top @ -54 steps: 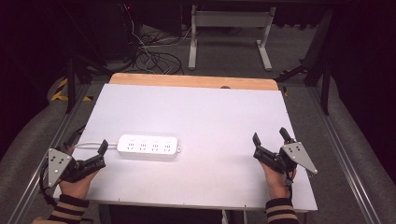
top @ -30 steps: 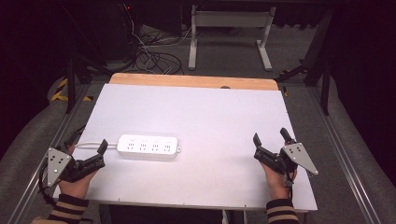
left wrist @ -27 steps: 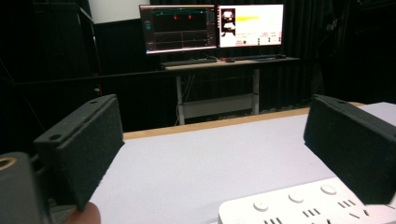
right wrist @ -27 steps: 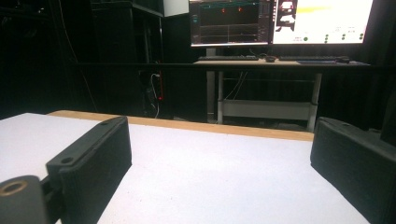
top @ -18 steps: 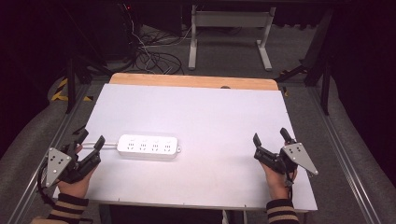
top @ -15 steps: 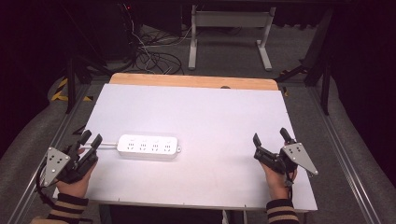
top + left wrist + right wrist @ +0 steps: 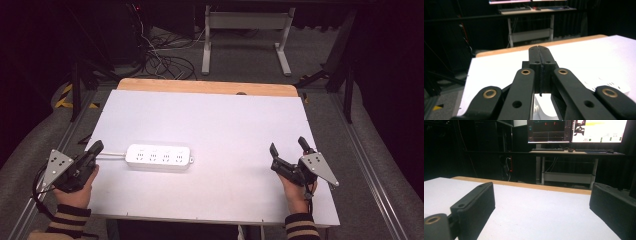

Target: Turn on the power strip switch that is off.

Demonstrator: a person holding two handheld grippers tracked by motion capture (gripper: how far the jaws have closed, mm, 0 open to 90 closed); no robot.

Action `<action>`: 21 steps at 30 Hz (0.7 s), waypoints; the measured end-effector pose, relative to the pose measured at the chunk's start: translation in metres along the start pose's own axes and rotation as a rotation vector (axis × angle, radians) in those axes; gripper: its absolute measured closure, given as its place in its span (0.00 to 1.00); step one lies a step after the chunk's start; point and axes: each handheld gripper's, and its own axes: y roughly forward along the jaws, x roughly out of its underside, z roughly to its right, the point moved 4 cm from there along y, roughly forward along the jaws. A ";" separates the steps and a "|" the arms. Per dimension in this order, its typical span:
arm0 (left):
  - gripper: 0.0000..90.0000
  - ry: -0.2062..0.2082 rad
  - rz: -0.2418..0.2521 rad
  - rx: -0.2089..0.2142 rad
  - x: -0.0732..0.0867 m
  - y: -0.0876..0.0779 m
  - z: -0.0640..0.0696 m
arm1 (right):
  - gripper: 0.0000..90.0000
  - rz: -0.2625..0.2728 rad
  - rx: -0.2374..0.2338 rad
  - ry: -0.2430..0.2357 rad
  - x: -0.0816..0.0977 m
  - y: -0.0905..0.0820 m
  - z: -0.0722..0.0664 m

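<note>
A white power strip [image 7: 159, 157] lies flat on the white table top [image 7: 220, 125], left of centre, its cord running off to the left. My left gripper [image 7: 95, 148] is at the table's left edge, just left of the strip's cord end; its jaws have just been closing and now meet with nothing between them [image 7: 539, 53]. The strip's end [image 7: 610, 87] lies low and to the right past those jaws. My right gripper [image 7: 288, 146] rests at the front right of the table, open, with bare table [image 7: 544, 207] between its fingers.
A wooden strip [image 7: 205, 87] edges the table's far side. Beyond it stand a desk frame [image 7: 245, 30] and tangled cables [image 7: 165, 60] on the floor. Monitors [image 7: 576, 130] glow on a far desk.
The left gripper's jaws went from wide apart to closed together, and the hand shifted slightly. The right gripper and the power strip stayed where they were.
</note>
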 end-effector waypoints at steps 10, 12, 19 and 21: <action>1.00 0.057 -0.117 0.056 -0.008 0.017 0.010 | 0.08 -0.005 -0.002 -0.001 0.000 0.000 0.001; 1.00 0.062 -0.148 0.072 -0.009 0.022 0.012 | 0.08 -0.009 -0.001 -0.001 0.001 -0.001 0.001; 1.00 0.070 -0.291 0.098 -0.007 0.046 0.017 | 0.08 -0.012 -0.006 -0.007 0.001 0.000 0.000; 1.00 0.066 -0.325 0.094 -0.006 0.053 0.019 | 0.08 -0.008 -0.007 -0.004 0.000 -0.001 -0.001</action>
